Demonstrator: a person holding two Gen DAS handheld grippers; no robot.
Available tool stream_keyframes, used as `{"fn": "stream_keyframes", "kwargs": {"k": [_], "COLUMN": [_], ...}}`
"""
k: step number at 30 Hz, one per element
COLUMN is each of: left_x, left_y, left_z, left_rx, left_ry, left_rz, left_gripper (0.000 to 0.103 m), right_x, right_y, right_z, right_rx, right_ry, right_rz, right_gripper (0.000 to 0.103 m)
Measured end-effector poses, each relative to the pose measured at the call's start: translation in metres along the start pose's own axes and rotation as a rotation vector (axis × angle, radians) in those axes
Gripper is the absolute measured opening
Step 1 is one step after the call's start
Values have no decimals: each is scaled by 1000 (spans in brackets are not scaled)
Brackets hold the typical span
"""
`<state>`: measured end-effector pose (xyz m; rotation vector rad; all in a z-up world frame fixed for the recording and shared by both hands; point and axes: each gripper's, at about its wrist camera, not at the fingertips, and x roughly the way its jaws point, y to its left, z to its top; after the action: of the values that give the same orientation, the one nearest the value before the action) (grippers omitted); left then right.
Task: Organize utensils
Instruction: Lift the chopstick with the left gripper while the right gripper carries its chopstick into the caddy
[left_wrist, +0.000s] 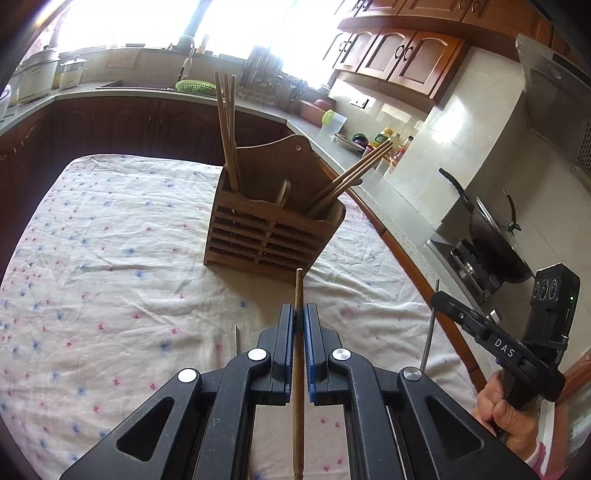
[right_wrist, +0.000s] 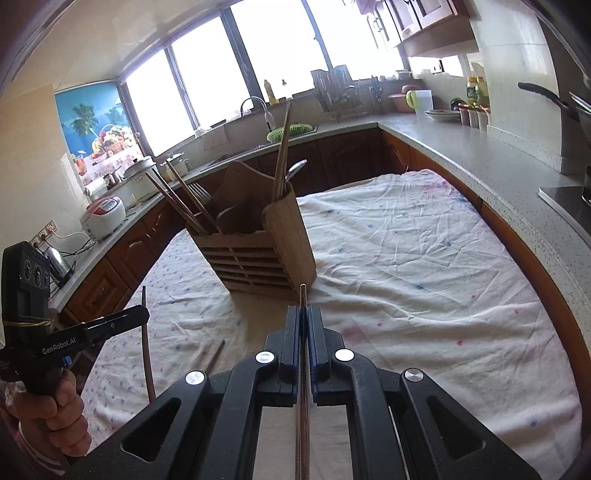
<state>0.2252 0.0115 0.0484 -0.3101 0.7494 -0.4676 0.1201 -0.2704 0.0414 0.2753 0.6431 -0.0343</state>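
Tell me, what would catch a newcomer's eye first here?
The wooden utensil holder standing mid-table on the flowered cloth, chopsticks fanning out of it. Nearer, each handheld gripper is shut on one stick: the left gripper on a wooden chopstick, the right gripper on a metal chopstick.

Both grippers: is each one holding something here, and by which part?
Left gripper is shut on a wooden chopstick, gripped near one end. Right gripper is shut on a metal chopstick, also gripped near its end.

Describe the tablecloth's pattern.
The tablecloth is white with small pink and blue flowers; the left wrist view shows it best.
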Motion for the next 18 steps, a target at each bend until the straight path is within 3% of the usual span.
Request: {"fn": "stream_keyframes", "kwargs": {"k": [10, 18], "left_x": [-71, -89], "left_y": [-7, -5], "left_z": [-8, -7], "left_rx": [29, 36], "left_ry": [-94, -138], "left_rz": [-33, -31], "left_gripper": [3, 3], "right_x": [-55, -62], "right_y": [18, 26], "right_z": [19, 27], "right_rx": [-29, -38], "right_ry": [-135, -172], "right_rz": [34, 48], "right_gripper": [4, 4]}}
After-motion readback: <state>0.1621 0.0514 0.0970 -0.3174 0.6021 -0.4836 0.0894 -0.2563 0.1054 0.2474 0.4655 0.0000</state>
